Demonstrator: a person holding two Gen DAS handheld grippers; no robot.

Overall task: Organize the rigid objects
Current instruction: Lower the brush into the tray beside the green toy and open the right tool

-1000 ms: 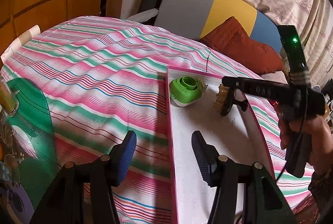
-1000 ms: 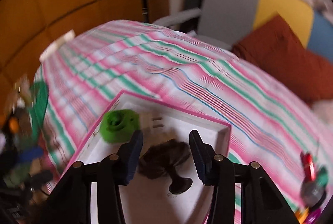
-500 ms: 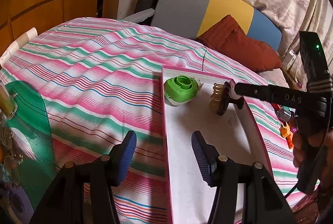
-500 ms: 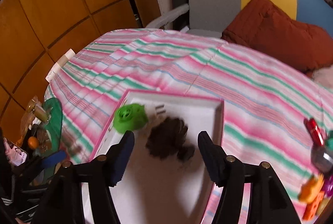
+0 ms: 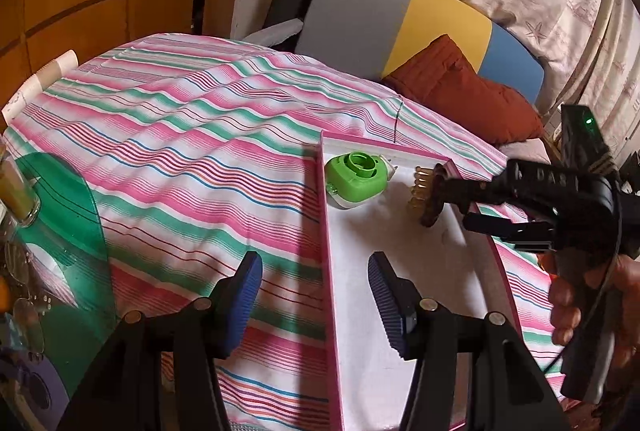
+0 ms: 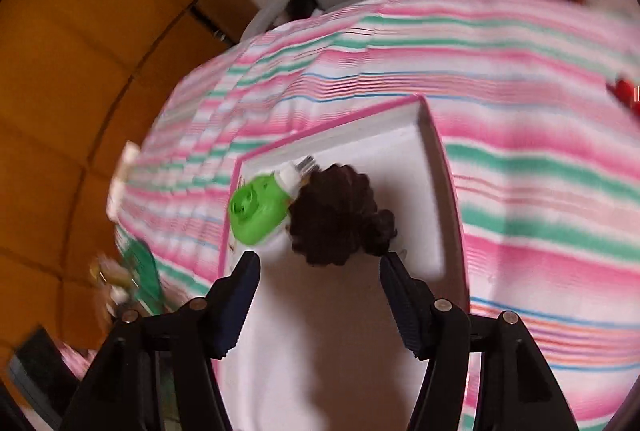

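A pink-rimmed white tray (image 5: 326, 231) lies on a striped bed. In its far corner sit a green plug-in device (image 5: 357, 178) and, just beside it, a dark scalp brush (image 6: 334, 217). The right gripper (image 6: 318, 295) hangs over the brush, fingers spread and empty; a second ago they flanked it. The left gripper (image 5: 316, 295) is equally spread, idle. Next move, likely: fetch the red toys (image 6: 624, 93) lying outside the tray.

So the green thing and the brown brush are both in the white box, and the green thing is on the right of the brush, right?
Not quite. Both are in the white box, but the left wrist view shows the green thing on the left of the brown brush, not the right.
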